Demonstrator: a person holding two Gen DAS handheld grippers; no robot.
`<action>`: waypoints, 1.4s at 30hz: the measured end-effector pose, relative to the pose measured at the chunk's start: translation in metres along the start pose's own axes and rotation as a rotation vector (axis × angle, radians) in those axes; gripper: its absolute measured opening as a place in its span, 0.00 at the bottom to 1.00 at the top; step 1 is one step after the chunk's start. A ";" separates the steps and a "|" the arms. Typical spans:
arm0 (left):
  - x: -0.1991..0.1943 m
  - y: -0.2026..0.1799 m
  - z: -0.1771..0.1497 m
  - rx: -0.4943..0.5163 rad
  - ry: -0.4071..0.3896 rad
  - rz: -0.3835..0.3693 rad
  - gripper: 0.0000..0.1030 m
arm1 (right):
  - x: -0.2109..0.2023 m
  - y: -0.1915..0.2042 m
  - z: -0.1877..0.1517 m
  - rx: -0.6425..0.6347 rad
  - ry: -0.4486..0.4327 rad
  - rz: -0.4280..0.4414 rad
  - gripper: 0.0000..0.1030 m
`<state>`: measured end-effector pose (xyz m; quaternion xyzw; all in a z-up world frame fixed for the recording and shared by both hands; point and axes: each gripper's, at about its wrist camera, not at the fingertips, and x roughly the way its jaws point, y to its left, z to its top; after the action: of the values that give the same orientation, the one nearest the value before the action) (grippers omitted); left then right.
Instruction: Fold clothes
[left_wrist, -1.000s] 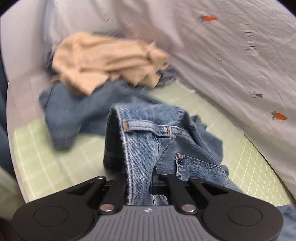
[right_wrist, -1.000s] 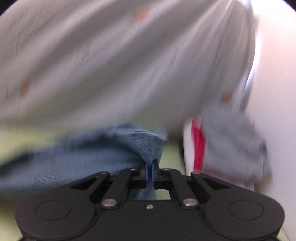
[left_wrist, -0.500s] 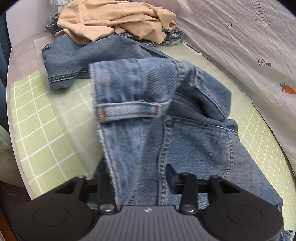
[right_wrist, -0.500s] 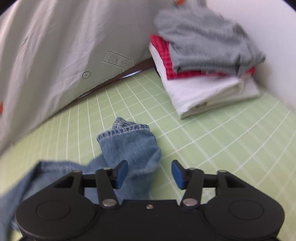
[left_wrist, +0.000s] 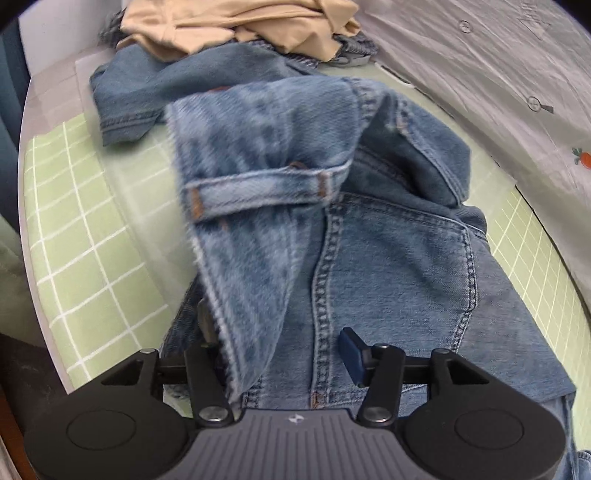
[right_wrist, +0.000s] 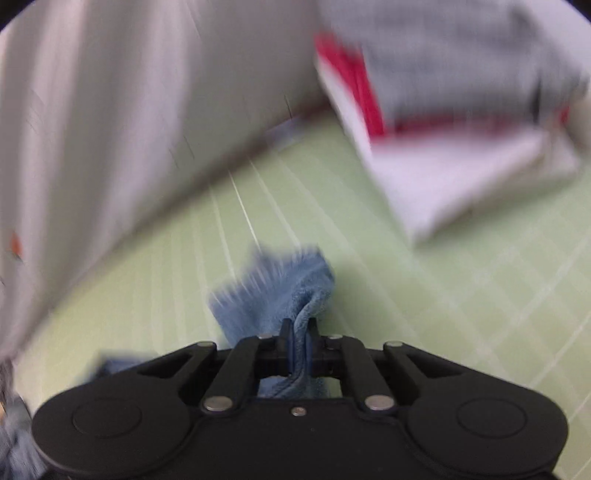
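Note:
A pair of blue jeans (left_wrist: 369, 229) lies crumpled on the green checked table (left_wrist: 85, 236), waistband end toward me. My left gripper (left_wrist: 280, 343) is open, its fingers standing either side of a denim fold that drapes over the left finger. In the right wrist view my right gripper (right_wrist: 298, 341) is shut on the jeans' leg hem (right_wrist: 280, 291), which bunches up just ahead of the fingertips. That view is blurred by motion.
A second denim piece (left_wrist: 177, 81) and a tan garment (left_wrist: 236, 22) are heaped at the table's far end. A grey carrot-print sheet (left_wrist: 498, 81) runs along the right side. A stack of folded clothes (right_wrist: 461, 122), grey on red on white, sits at the far right.
My right gripper was open over the hem half a second ago and has shut on it. My left gripper let go of the waistband earlier and stays open, a little closer to the jeans.

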<state>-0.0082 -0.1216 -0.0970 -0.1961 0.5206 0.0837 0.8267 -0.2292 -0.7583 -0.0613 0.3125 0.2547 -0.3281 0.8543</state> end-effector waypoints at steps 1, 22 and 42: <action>-0.001 0.002 -0.001 -0.010 0.006 -0.009 0.53 | -0.020 0.002 0.008 0.007 -0.089 0.000 0.06; 0.003 0.009 -0.030 -0.478 0.194 -0.307 0.68 | -0.040 -0.041 -0.042 0.098 0.015 -0.275 0.07; -0.010 0.052 0.027 -0.360 -0.105 -0.149 0.09 | -0.068 -0.053 -0.037 0.067 -0.087 -0.326 0.04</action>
<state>-0.0079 -0.0626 -0.0905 -0.3739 0.4377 0.1241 0.8082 -0.3200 -0.7363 -0.0616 0.2808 0.2536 -0.4840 0.7890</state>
